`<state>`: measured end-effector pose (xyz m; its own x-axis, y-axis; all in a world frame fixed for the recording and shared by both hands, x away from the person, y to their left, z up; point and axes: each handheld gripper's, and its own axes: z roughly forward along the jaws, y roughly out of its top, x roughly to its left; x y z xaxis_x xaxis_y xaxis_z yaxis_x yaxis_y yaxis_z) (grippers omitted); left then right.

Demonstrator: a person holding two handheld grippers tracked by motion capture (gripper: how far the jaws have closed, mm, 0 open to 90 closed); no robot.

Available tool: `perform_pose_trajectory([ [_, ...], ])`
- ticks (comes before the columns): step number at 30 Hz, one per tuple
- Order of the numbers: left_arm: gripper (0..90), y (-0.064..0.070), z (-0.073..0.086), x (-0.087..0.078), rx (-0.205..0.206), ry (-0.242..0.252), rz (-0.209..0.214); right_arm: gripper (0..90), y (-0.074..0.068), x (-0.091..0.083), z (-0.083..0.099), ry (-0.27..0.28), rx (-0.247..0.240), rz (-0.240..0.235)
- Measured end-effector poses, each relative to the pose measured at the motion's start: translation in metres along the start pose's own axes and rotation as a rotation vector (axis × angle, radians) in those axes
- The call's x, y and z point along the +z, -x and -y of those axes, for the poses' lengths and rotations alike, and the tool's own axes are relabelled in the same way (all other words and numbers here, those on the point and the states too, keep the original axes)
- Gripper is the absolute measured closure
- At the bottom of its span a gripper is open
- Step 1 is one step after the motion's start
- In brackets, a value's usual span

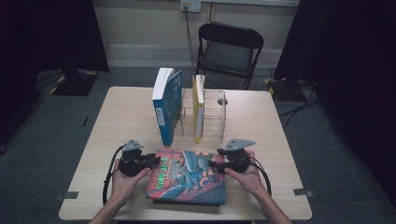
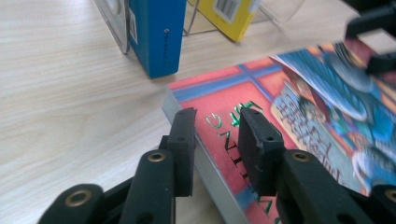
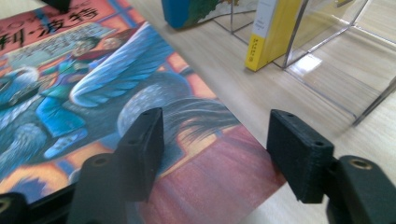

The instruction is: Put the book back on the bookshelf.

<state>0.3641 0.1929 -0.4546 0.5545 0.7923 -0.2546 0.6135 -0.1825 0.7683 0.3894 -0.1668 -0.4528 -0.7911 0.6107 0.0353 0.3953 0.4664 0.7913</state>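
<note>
A thick book with a colourful illustrated cover (image 1: 187, 179) lies flat near the table's front edge. My left gripper (image 1: 155, 161) is at its left edge. In the left gripper view the open jaws (image 2: 217, 123) straddle that edge of the book (image 2: 303, 93), one jaw beside it and one over the cover. My right gripper (image 1: 213, 164) is over the book's right part. Its jaws (image 3: 215, 126) stand wide open above the cover (image 3: 93, 79) near the right edge. Neither gripper holds anything.
A blue book (image 1: 166, 105) stands upright behind the flat one, leaning at a clear acrylic rack (image 1: 217, 112). A yellow book (image 1: 199, 107) stands inside the rack. A black folding chair (image 1: 229, 46) is beyond the table's far edge.
</note>
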Motion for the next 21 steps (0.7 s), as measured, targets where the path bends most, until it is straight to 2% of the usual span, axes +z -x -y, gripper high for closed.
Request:
perform_pose_trajectory([
  [1, 67.9, 0.001, -0.001, 0.002, 0.021, -0.001, 0.002, 39.3, -0.001, -0.002, 0.002, 0.002, 0.002, -0.005],
  [4, 68.2, 0.001, -0.006, 0.01, 0.045, 0.006, 0.028, 41.5, -0.001, -0.009, 0.009, 0.004, 0.013, -0.03],
  [7, 68.5, 0.005, -0.01, 0.016, 0.061, 0.005, 0.028, 43.0, -0.003, -0.015, 0.014, 0.004, 0.016, -0.046],
  [9, 68.6, 0.01, -0.016, 0.022, 0.123, -0.011, 0.025, 43.8, -0.007, -0.022, 0.019, 0.005, 0.015, -0.054],
  [12, 69.0, 0.013, -0.023, 0.03, 0.13, -0.039, 0.061, 43.3, -0.017, -0.034, 0.029, 0.003, 0.008, -0.068],
  [14, 69.2, 0.013, -0.024, 0.032, 0.163, -0.038, 0.081, 42.9, -0.025, -0.042, 0.033, -0.008, -0.019, -0.078],
  [17, 69.2, 0.011, -0.024, 0.03, 0.145, -0.047, 0.106, 42.8, -0.027, -0.044, 0.034, -0.013, -0.017, -0.087],
  [18, 69.1, 0.011, -0.023, 0.028, 0.147, -0.05, 0.104, 42.5, -0.024, -0.041, 0.031, -0.022, -0.013, -0.102],
  [20, 67.0, 0.011, -0.019, 0.023, 0.143, -0.06, 0.117, 41.7, -0.022, -0.036, 0.026, -0.025, -0.014, -0.095],
  [21, 66.5, 0.012, -0.016, 0.019, 0.154, -0.06, 0.119, 41.8, -0.022, -0.033, 0.023, -0.023, -0.016, -0.09],
])
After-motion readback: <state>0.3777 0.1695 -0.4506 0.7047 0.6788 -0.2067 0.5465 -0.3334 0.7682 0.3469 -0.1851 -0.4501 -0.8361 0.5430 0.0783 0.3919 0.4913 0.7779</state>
